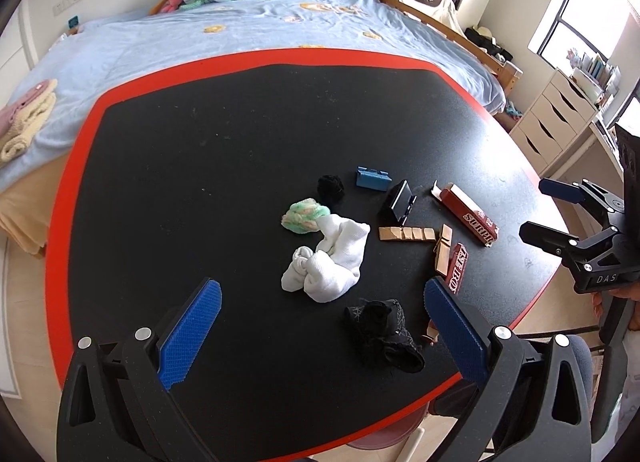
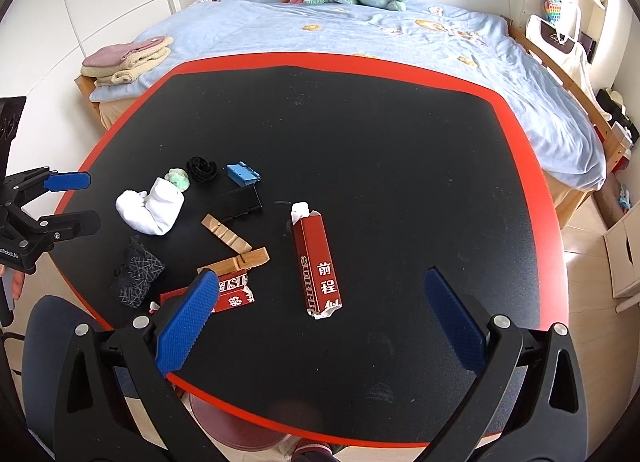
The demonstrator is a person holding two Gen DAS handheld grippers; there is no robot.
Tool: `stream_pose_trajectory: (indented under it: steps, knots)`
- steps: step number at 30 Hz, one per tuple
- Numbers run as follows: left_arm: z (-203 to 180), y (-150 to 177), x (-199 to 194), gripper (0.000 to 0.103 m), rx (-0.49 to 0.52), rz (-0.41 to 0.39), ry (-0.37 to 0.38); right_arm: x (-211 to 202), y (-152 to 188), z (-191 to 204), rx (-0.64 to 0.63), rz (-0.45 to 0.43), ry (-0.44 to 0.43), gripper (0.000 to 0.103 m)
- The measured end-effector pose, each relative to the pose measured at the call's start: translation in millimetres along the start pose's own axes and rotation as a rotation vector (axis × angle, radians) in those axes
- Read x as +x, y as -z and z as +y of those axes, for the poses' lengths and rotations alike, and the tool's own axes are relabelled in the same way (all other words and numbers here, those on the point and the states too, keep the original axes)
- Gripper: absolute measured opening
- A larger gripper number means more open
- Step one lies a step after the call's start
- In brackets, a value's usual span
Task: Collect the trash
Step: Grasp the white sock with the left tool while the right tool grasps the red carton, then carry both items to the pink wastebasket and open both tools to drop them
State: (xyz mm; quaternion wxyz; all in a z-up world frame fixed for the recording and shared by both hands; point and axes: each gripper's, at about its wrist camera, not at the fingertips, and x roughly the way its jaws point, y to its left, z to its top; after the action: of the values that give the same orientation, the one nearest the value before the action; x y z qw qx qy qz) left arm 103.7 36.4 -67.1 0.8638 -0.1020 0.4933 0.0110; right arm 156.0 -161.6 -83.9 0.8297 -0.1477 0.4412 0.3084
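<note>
A long red carton (image 2: 317,262) with torn ends lies on the black table (image 2: 400,166); it also shows in the left wrist view (image 1: 468,215). A second torn red carton piece (image 2: 230,294) lies near the front edge, also in the left wrist view (image 1: 456,268). My right gripper (image 2: 320,314) is open, hovering just in front of the long carton. My left gripper (image 1: 322,330) is open and empty above a black patterned sock (image 1: 382,328). Each gripper also shows in the other view: the left (image 2: 76,200), the right (image 1: 552,214).
White socks (image 1: 328,262), a green-white sock ball (image 1: 304,218), a black sock ball (image 1: 330,187), a blue block (image 1: 372,178), a black stand (image 1: 398,202) and wooden pieces (image 1: 406,233) lie mid-table. A bed (image 2: 360,34) stands behind; white drawers (image 1: 556,118) right.
</note>
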Motion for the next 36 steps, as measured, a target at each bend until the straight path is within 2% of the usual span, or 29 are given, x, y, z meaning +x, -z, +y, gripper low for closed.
stream_pose_trajectory:
  steps: [4,6,10,12,14,18,20,23,31,36]
  knots:
    - [3,-2,17,0.097,-0.014,0.031,0.009,18,-2,-4,-0.006,0.03,-0.01,0.099]
    - [5,-2,24,0.096,-0.02,0.042,0.011,27,-3,-8,-0.005,0.042,-0.014,0.088]
    - [9,-1,37,0.076,-0.035,0.074,0.022,44,-2,-12,-0.004,0.071,-0.028,0.075]
    - [11,0,41,0.067,-0.036,0.079,0.026,50,-2,-11,-0.011,0.081,-0.033,0.063]
    - [11,3,43,0.05,-0.034,0.087,0.023,54,-2,-9,-0.021,0.093,-0.042,0.053]
    - [12,5,43,0.039,-0.029,0.081,0.029,60,0,-7,-0.032,0.105,-0.046,0.028]
    - [12,6,43,0.035,-0.026,0.075,0.032,61,1,-6,-0.034,0.106,-0.051,0.02]
    - [14,5,42,0.031,-0.026,0.069,0.033,60,2,-5,-0.038,0.098,-0.056,0.014]
    - [15,5,23,0.03,-0.02,0.031,0.024,42,5,-5,-0.03,0.063,-0.046,0.014]
    - [11,9,-3,0.03,-0.003,-0.009,0.017,11,11,-2,-0.022,0.019,-0.047,0.014]
